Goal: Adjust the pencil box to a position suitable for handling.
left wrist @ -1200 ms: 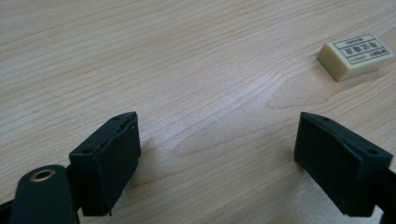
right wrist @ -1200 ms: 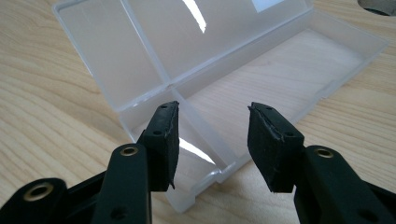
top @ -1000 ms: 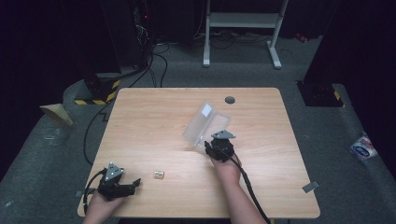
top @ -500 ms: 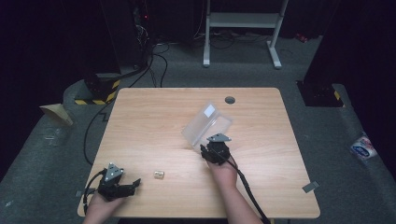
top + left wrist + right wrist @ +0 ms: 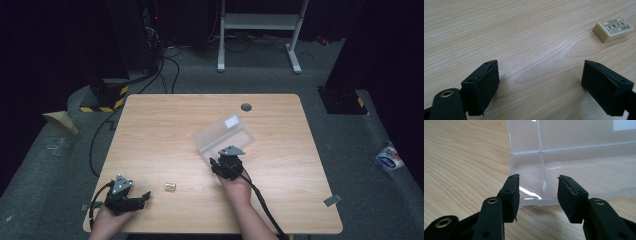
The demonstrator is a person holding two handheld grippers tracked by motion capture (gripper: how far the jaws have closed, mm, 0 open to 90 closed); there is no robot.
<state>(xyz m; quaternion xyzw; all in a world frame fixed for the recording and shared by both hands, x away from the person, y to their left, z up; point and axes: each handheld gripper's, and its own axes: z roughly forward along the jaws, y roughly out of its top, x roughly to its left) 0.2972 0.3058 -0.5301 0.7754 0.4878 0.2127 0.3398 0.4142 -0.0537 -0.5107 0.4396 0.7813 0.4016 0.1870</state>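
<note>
High view takes in the whole wooden worktop (image 5: 165, 125): a clear plastic box (image 5: 223, 137) lies open near the middle, its lid tilted up and back with a white label (image 5: 231, 121) on it, and a small pale eraser (image 5: 170, 187) lies on the near part of the top, between the two hands. The right tool (image 5: 215, 165) sits just at the near edge of the box, and the left tool (image 5: 145, 196) rests low at the near left corner, pointing toward the eraser.

Right gripper view brings the box (image 5: 574, 170) close and shows what the overhead picture cannot: the walls are frosted and see-through, a thin seam runs up the lid and across the base, and the wood grain shows through the floor. The front rim stands just beyond the fingertips of the right tool (image 5: 538, 192), which is part open. Its jaws stand on either side of the rim's left portion with a gap to each, and the pads do not press on anything.

Left gripper view shows the eraser (image 5: 613, 29) as a cream block with dark printing on its top face, lying flat on the worktop (image 5: 499, 30). It lies ahead of the left tool (image 5: 540, 75) and off to one side, well clear of the jaws, which stand wide apart over bare wood.
</note>
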